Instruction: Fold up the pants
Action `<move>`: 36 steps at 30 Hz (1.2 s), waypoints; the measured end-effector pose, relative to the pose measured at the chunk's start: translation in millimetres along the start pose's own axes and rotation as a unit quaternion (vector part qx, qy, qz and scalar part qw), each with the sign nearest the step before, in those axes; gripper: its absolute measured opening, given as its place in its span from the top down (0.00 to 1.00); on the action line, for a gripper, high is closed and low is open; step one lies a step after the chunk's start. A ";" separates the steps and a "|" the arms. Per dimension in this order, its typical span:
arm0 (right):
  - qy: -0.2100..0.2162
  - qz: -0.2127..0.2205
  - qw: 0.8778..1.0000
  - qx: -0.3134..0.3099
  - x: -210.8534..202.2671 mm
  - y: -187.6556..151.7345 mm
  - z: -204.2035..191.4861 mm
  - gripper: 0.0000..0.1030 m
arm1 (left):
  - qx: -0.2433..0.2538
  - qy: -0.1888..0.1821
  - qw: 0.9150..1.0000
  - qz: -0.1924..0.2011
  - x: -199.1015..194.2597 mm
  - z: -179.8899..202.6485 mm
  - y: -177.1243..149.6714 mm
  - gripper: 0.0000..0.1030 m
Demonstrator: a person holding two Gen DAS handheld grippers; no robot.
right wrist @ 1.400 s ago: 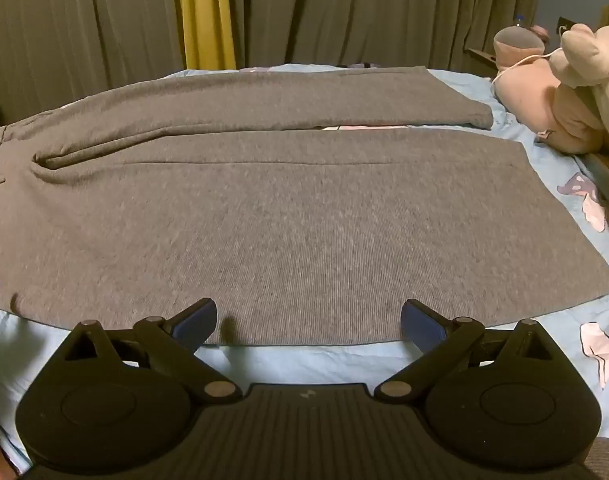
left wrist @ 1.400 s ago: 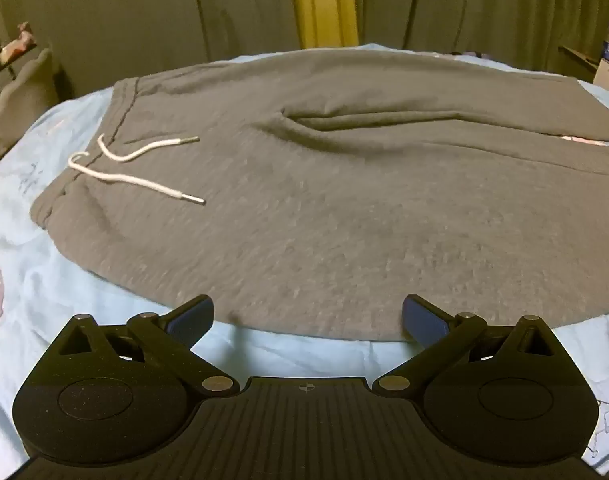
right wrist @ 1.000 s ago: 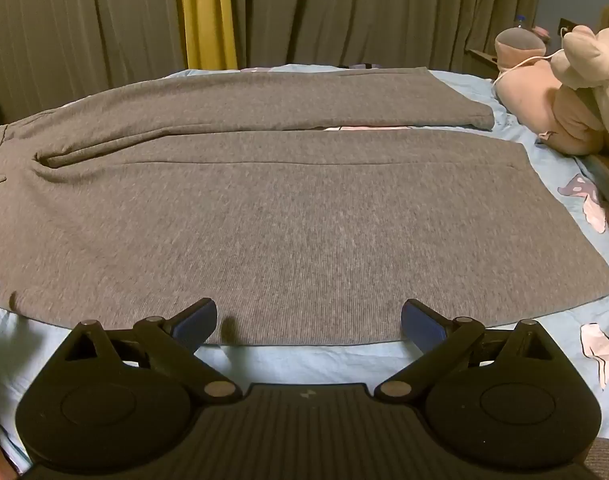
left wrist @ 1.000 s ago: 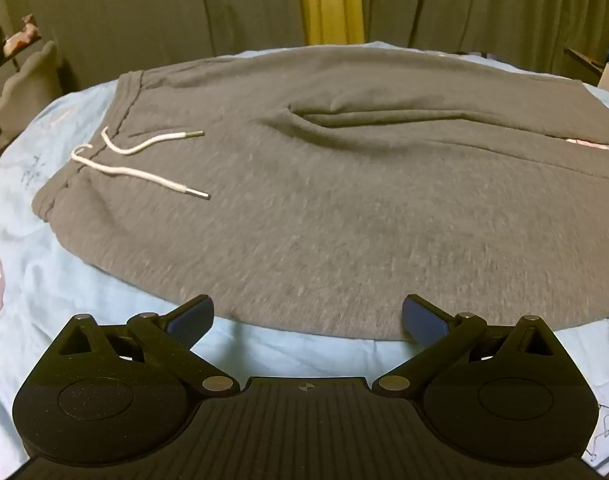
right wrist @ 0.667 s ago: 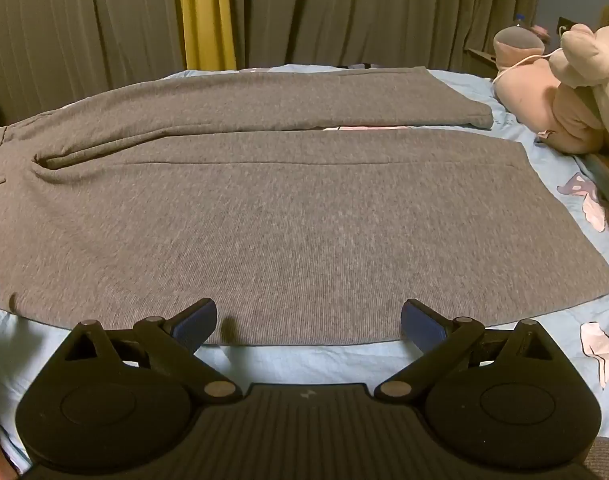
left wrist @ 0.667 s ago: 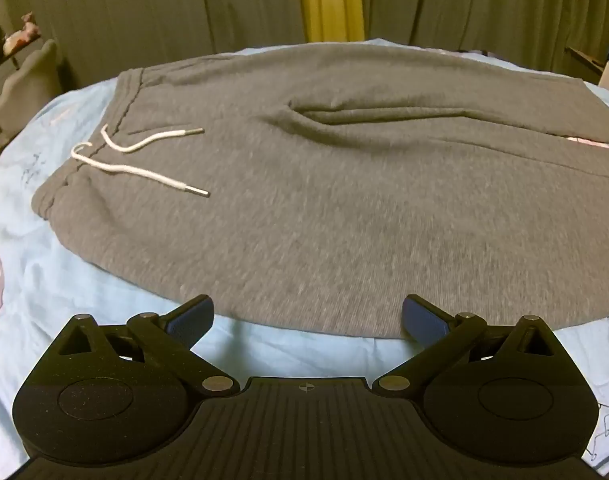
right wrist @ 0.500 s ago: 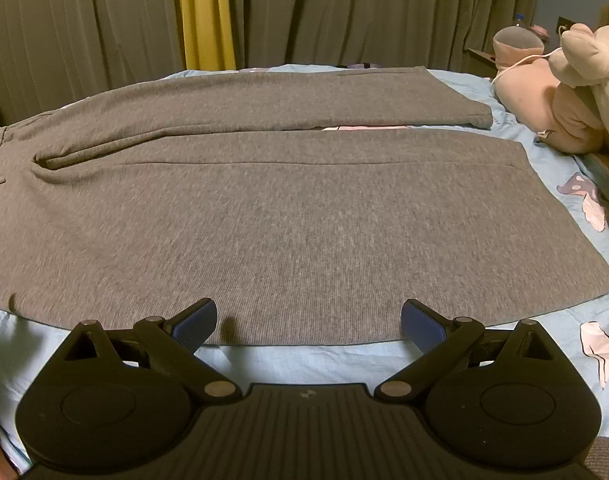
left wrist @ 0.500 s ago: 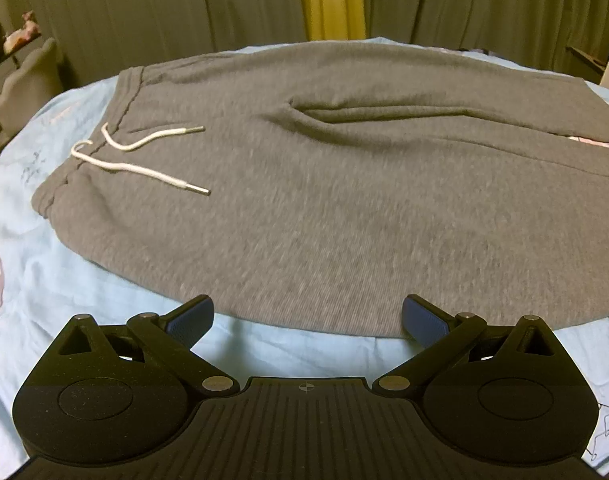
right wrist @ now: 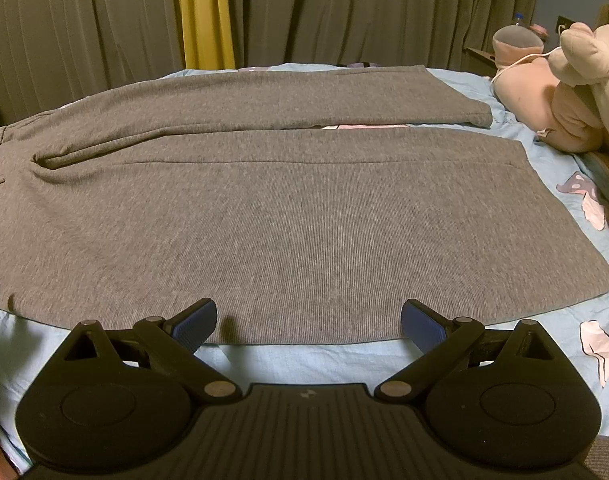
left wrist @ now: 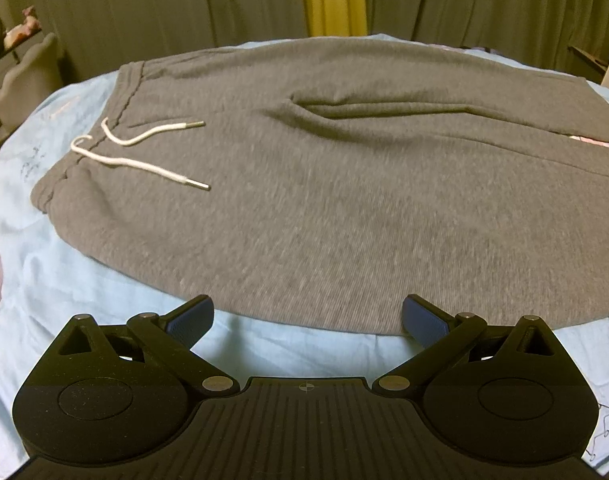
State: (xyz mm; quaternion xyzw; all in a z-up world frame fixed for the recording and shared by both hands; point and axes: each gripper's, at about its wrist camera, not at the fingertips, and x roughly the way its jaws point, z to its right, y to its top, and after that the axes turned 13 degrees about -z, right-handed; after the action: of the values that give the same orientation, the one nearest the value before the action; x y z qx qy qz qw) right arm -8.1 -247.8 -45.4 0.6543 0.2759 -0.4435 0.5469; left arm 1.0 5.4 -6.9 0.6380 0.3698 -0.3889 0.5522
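1. grey pants [right wrist: 304, 220] lie flat and spread on the light blue bedsheet [right wrist: 296, 360], unfolded. waistband at the left end, leg cuffs at the right. long axis runs left-right across both views.
2. two legs side by side: near leg [right wrist: 344, 240] straight ahead of the tongs, far leg [right wrist: 284, 96] beyond it, a thin gap of sheet showing between them toward the cuffs.
3. white drawstring [left wrist: 136, 152] lies loose on the front by the waistband [left wrist: 84, 148], both tips resting on the fabric.
4. left gripper [left wrist: 306, 318] hovers over the sheet at the near hem, waist-side of the pants. jaws wide apart, nothing held. pads look just short of or at the cloth edge, contact unclear.
5. right gripper [right wrist: 308, 320] same pose further along the near leg, jaws spread wide, empty, at the near edge.
6. key relation: pants lie directly ahead of both tools, long side facing them. left is nearer the waist, right nearer the cuffs. judgement: likely next is pinching the near edge and carrying it over onto the far leg. no fold done yet.
7. around: plush toys [right wrist: 564, 92] at right of the bed, curtains [right wrist: 344, 12] behind with a yellow strip.
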 end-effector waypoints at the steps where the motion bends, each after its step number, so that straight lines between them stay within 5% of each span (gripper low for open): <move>1: 0.000 0.000 1.000 0.000 0.0 -0.1 0.0 0.04 | 0.000 0.000 1.000 -0.001 -0.1 0.1 0.2 0.00; 36: 0.000 -0.002 1.000 -0.001 2.7 -2.7 0.2 0.04 | -0.001 -0.002 1.000 -0.002 1.3 -1.9 -3.7 0.00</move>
State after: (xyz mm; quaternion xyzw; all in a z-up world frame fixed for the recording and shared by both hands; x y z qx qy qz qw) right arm -9.2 -247.7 -49.1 0.6528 0.2779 -0.4444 0.5469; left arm -1.6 7.8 -9.5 0.6361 0.3703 -0.3911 0.5526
